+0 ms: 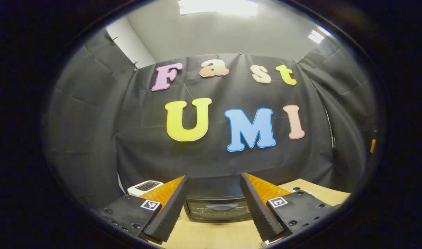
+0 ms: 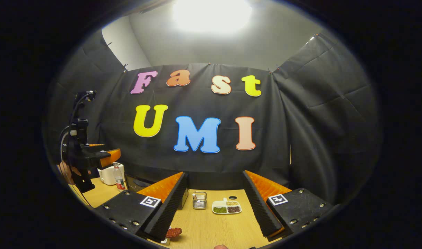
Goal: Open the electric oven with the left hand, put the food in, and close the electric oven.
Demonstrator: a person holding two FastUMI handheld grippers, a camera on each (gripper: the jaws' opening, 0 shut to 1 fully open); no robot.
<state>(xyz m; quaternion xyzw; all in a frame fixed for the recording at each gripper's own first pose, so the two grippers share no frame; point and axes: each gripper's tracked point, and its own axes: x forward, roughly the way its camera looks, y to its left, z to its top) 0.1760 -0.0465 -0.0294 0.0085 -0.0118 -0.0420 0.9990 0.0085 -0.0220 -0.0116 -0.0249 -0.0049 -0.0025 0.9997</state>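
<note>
**Both grippers wide, oven shut, food on the table**

Left gripper view: left gripper [image 1: 213,204] spread wide, nothing between the fingers [image 1: 169,211]. Oven [image 1: 217,205] straight ahead at 12 o'clock from the tips, framed in the gap, door closed, handle [image 1: 222,206] across the top of the glass. Standing on the wooden table [image 1: 214,235], well short of the fingertips. White toaster [image 1: 145,187] at 10 o'clock from the left finger, beside the oven.

Right gripper view: right gripper [image 2: 214,207] also spread wide, gripping nothing. Food [image 2: 174,232], a reddish-brown piece, lying on the table [image 2: 211,228] at 7 o'clock from the gap's middle, just beside the tip of the left-hand finger [image 2: 166,214]; touching or not, cannot tell. Small wire basket [image 2: 199,200] at 11 o'clock and white divided dish [image 2: 226,207] at 1 o'clock, both farther off between the fingers. Oven [image 2: 138,183] partly hidden behind the left-hand finger, at 10 o'clock. Bottle [image 2: 119,177] and white toaster [image 2: 109,174] farther toward 9 o'clock. Left gripper [image 2: 109,155] held up above them at the far 9 o'clock edge, with a hand [image 2: 67,171] under it; opening not readable from here.
</note>
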